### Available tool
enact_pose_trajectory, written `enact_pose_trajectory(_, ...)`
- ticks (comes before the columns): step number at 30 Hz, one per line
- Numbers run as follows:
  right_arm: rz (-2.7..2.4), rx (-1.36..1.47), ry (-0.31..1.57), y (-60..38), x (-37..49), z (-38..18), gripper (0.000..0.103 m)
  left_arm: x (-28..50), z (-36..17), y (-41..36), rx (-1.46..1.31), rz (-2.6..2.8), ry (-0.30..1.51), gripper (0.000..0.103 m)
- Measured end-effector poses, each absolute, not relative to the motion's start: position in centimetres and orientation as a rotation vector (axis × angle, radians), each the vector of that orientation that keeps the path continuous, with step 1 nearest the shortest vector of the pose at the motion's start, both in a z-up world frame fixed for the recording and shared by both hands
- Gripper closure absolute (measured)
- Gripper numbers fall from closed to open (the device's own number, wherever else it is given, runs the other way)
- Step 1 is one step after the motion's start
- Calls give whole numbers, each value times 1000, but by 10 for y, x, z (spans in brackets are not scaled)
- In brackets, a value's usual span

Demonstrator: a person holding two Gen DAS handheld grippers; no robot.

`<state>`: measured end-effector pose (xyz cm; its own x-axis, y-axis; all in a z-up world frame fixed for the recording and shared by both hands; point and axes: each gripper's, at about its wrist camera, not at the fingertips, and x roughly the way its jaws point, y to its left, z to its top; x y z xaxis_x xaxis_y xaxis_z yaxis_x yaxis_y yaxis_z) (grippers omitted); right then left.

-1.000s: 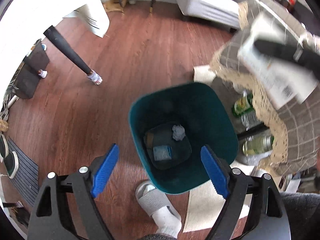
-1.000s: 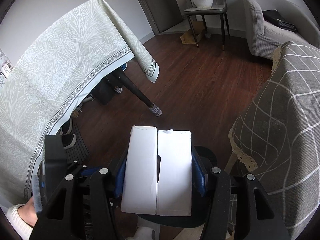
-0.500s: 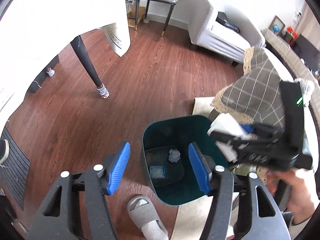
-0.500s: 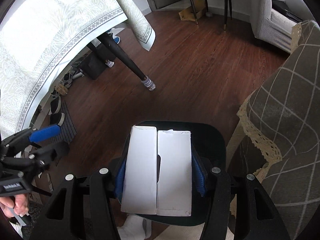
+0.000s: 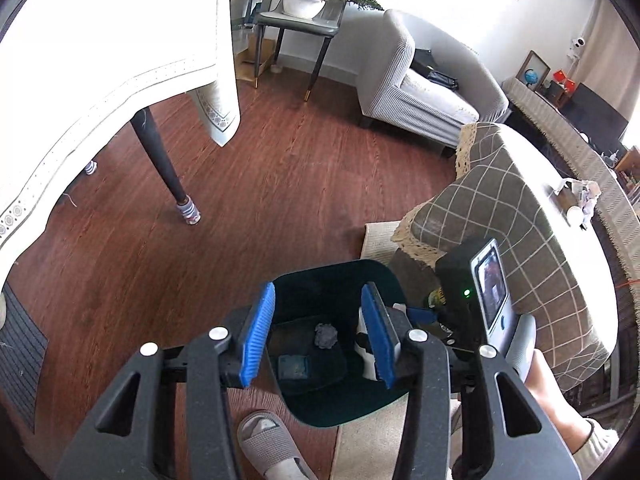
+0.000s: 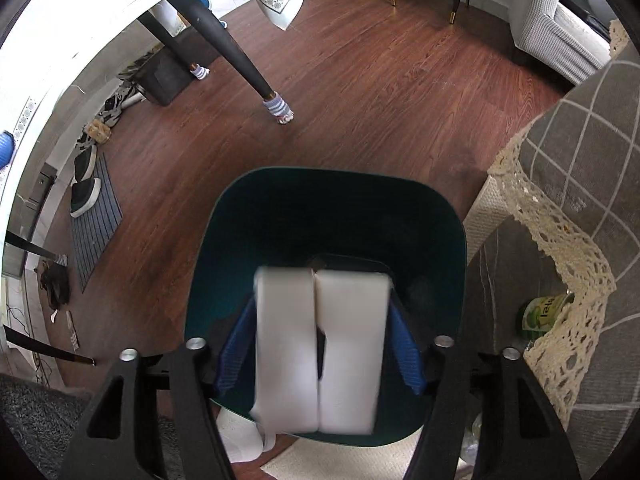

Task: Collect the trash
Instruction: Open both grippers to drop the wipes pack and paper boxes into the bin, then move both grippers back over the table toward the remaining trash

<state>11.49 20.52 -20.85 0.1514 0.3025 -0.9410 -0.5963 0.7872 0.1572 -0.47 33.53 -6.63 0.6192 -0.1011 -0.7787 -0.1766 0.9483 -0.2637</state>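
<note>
Right gripper (image 6: 320, 344) around flat white carton (image 6: 320, 348), blurred, above smooth rounded-square teal bin (image 6: 452, 248).

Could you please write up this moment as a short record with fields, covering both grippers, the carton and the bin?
left gripper: open, empty, above the bin
right gripper: jaws spread wider than the carton, directly over the bin
white carton: blurred, between the right fingers, apparently dropping
green bin: on the wood floor beside the checked cloth
bin contents: grey crumpled wad, small blue square
stage: carton release into bin
</note>
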Motion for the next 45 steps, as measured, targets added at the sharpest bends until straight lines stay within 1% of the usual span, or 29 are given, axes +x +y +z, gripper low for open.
enact_pose_trajectory(11, 657, -342, 1264, 190, 107, -209, 34, -2, -48, 326, -347, 40, 855, 56)
enact_pose_trajectory(19, 715, -352, 1235, 181, 94, -193, 34, 3, -29, 305, -342, 17, 810, 56)
enact_pose_trajectory(25, 799, -350, 1154, 178, 78, -160, 38, 5, -14, 297, -324, 40, 770, 53)
enact_pose_trajectory(33, 821, -312, 1001, 156, 67, -106, 44, 8, 0, 289, -329, 44, 727, 47)
enact_pose_trajectory(37, 804, -269, 939, 136, 68, -79, 44, 11, 9, 278, -321, 39, 698, 46)
enact_pose_trajectory(44, 754, -215, 849, 94, 74, -40, 44, 19, 17, 242, -292, -16, 663, 37)
enact_pose_trajectory(45, 744, -209, 840, 88, 76, -36, 44, 22, 17, 237, -283, -22, 665, 37)
